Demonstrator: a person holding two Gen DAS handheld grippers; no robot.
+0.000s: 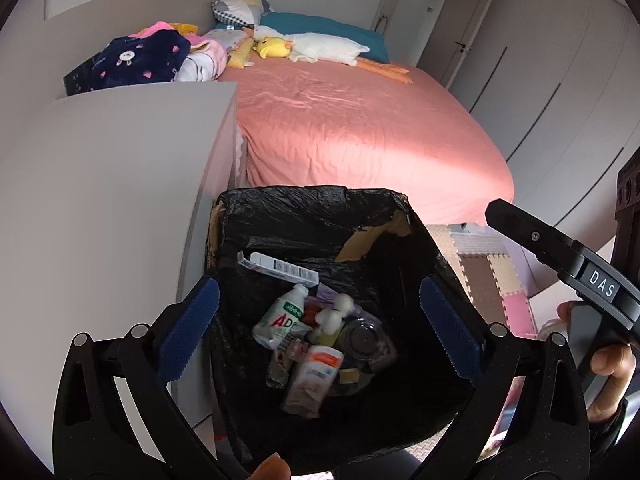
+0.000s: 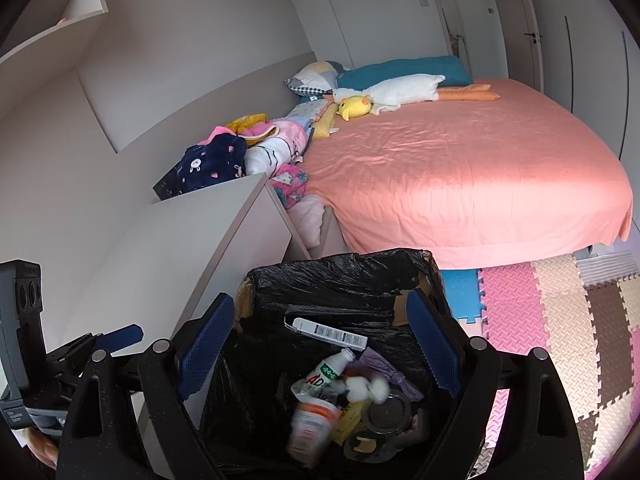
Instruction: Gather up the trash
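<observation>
Both grippers, the left gripper and the right gripper, hang with jaws apart and empty directly above the black-lined trash bin, where the discarded bottles lie heaped on its bottom.

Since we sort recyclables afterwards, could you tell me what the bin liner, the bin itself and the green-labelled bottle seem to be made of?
Bin liner: thin black plastic film, glossy and crinkled.
Bin: probably cardboard; torn tan edges show through the liner.
Green-labelled bottle: apparently white plastic with a printed label, lying dented.
</observation>
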